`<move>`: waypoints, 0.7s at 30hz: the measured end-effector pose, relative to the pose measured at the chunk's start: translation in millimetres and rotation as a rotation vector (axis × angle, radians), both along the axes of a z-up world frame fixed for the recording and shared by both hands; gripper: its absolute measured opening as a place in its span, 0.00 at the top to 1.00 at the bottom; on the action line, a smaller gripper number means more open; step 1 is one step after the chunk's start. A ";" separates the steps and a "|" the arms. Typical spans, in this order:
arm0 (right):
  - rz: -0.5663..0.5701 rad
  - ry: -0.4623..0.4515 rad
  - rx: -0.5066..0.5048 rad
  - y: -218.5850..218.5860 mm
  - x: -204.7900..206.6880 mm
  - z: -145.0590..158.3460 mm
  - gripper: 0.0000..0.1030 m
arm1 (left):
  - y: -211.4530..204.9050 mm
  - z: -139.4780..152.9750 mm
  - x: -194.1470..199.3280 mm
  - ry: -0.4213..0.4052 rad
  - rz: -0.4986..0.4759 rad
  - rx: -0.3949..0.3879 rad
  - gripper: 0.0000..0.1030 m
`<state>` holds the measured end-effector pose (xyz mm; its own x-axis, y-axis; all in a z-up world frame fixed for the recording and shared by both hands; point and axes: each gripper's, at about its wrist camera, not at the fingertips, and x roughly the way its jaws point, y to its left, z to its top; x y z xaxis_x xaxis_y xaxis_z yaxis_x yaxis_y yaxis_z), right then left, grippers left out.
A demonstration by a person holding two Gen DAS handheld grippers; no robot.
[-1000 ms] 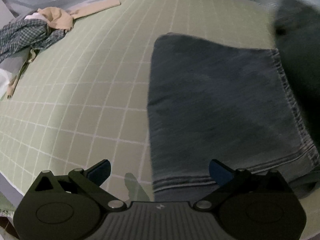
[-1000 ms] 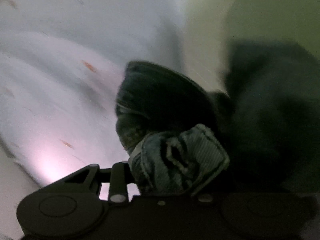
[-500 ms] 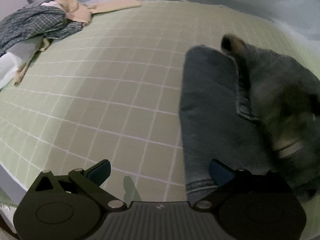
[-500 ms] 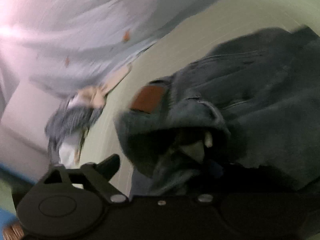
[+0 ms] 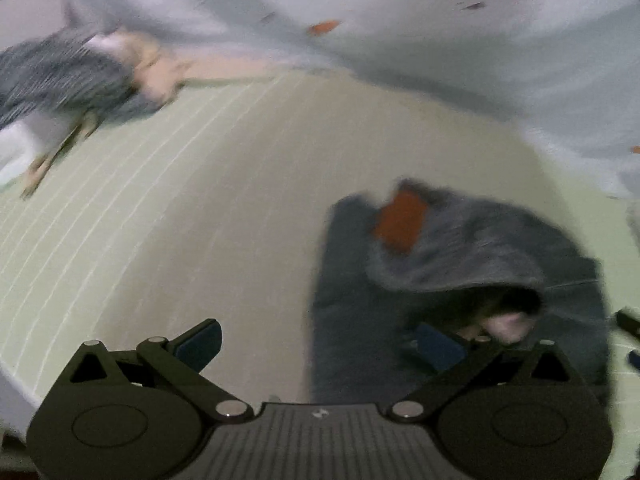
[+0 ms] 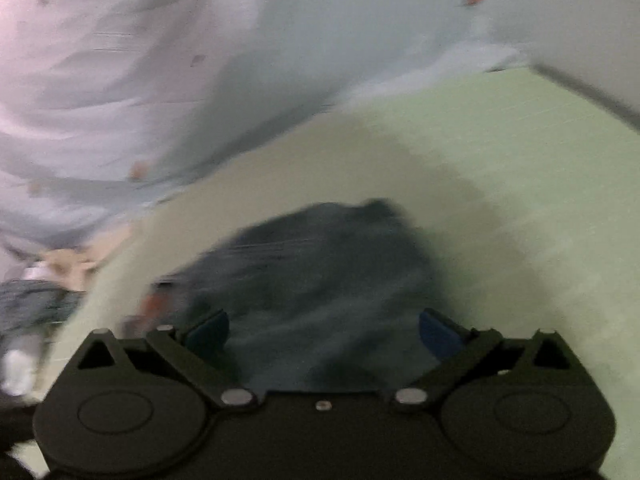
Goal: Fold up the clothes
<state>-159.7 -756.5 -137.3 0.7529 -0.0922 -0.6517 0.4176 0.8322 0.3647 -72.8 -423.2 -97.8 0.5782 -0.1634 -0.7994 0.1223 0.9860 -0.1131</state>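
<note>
Spreading wide with nothing between its blue pads, the left gripper [image 5: 318, 344] hangs just beside one folded pair of dark blue denim jeans [image 5: 452, 280] with a brown waist patch; the right gripper [image 6: 324, 334] gapes likewise, released, over them. The jeans lie on one pale green gridded mat [image 5: 168, 216]. Farther off sits one blurred heap of checked and beige clothes [image 5: 80, 76], then white sheeting [image 5: 400, 40].

Surface: pale green gridded mat [image 5: 200, 208].
On it, right: dark blue jeans [image 5: 360, 300], bunched.
On it, far left: checked garment [image 5: 60, 76] with beige cloth [image 5: 160, 72].
</note>
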 end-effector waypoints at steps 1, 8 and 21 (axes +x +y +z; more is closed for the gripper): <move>-0.023 0.008 0.000 -6.0 -6.2 -2.5 0.00 | -10.9 4.2 -1.0 -0.020 -0.053 0.001 0.00; -0.108 0.044 0.018 -26.7 -30.3 -11.3 0.00 | -97.3 0.1 -11.9 -0.115 -0.394 0.155 0.00; -0.176 0.124 0.014 -43.8 -61.6 -27.1 0.00 | -118.3 -26.7 7.4 -0.136 -0.415 0.378 0.00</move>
